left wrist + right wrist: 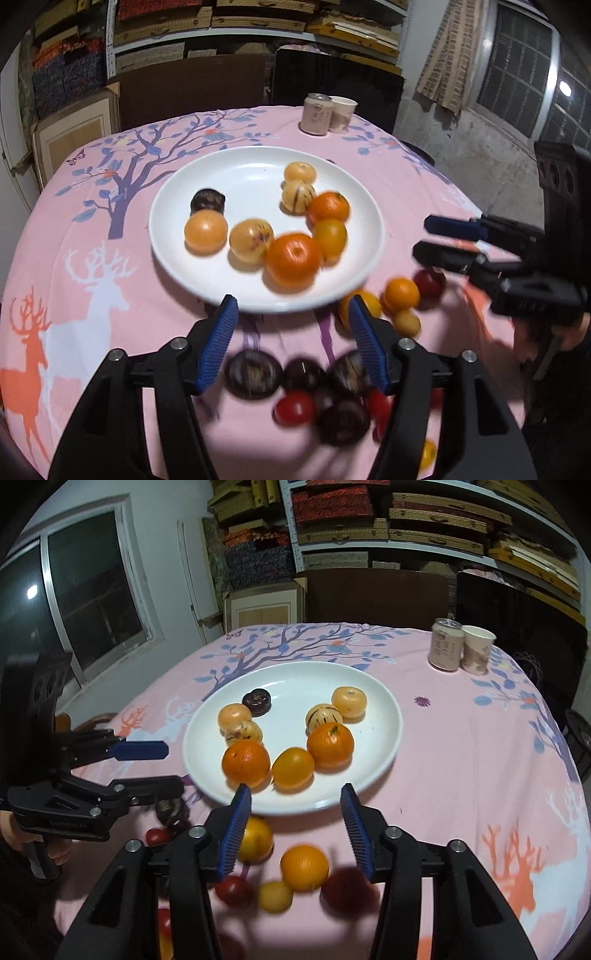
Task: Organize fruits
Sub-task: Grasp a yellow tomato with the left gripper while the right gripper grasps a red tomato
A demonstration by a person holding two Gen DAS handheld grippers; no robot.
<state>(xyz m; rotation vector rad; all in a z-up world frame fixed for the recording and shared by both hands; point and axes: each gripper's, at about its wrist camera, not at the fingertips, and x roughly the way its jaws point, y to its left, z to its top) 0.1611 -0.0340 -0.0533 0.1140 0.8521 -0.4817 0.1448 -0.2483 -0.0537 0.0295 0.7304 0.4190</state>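
Loose fruit (pixel 304 867) lies on the surface just in front of the plate (pixel 384 746), under your right gripper (pixel 293 830), which is spread and empty, like your left gripper (pixel 290 345). Lower squarely over one orange piece and close gently so neighbours don't roll.

Between the spread fingers of the right gripper (pixel 295 797) lies an orange (pixel 304 867), the plate (pixel 384 716) just beyond.

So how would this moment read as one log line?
left gripper: open, empty | right gripper: open, empty | plate: seven fruits | more loose on tablecloth
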